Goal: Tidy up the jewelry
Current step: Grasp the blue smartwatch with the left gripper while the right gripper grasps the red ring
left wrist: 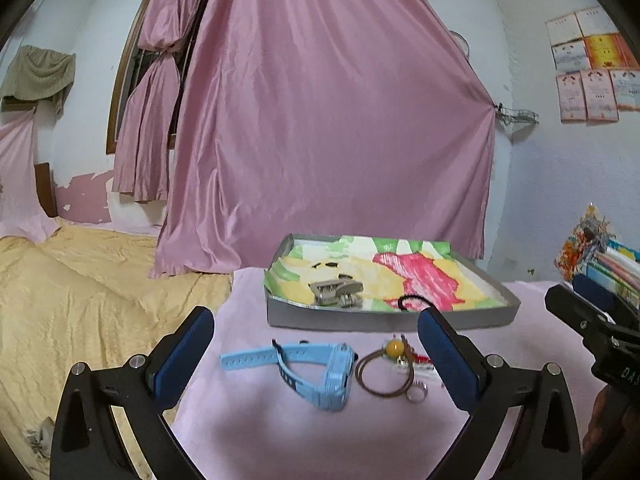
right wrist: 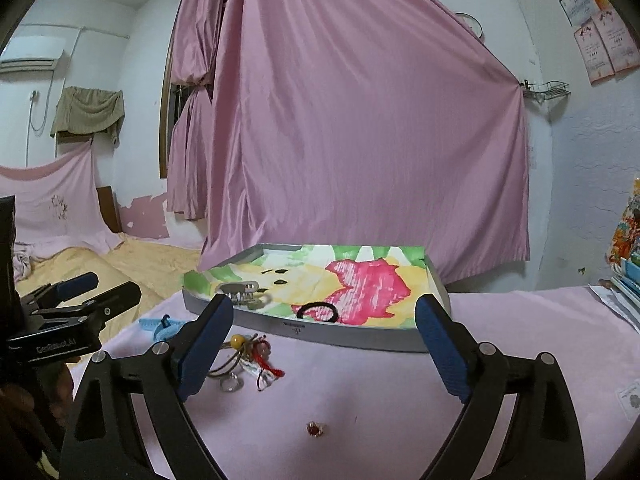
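A grey tray (left wrist: 384, 318) lined with a colourful cloth holds a grey hair clip (left wrist: 336, 290), a black hair tie (left wrist: 412, 303) and small black pieces. In front of it on the pink cloth lie a light blue watch (left wrist: 316, 368), a brown hair tie with a yellow bead (left wrist: 394, 347) and a small ring (left wrist: 417, 393). My left gripper (left wrist: 316, 354) is open above the watch. In the right wrist view the tray (right wrist: 320, 330) is ahead; a tangle of jewelry (right wrist: 250, 354) and a red-stone ring (right wrist: 316, 429) lie before my open, empty right gripper (right wrist: 324, 340).
A pink curtain (left wrist: 328, 120) hangs behind the table. A bed with a yellow cover (left wrist: 80, 280) is to the left. Stacked books and colourful items (left wrist: 608, 264) stand at the right edge. The other gripper shows at the side of each view.
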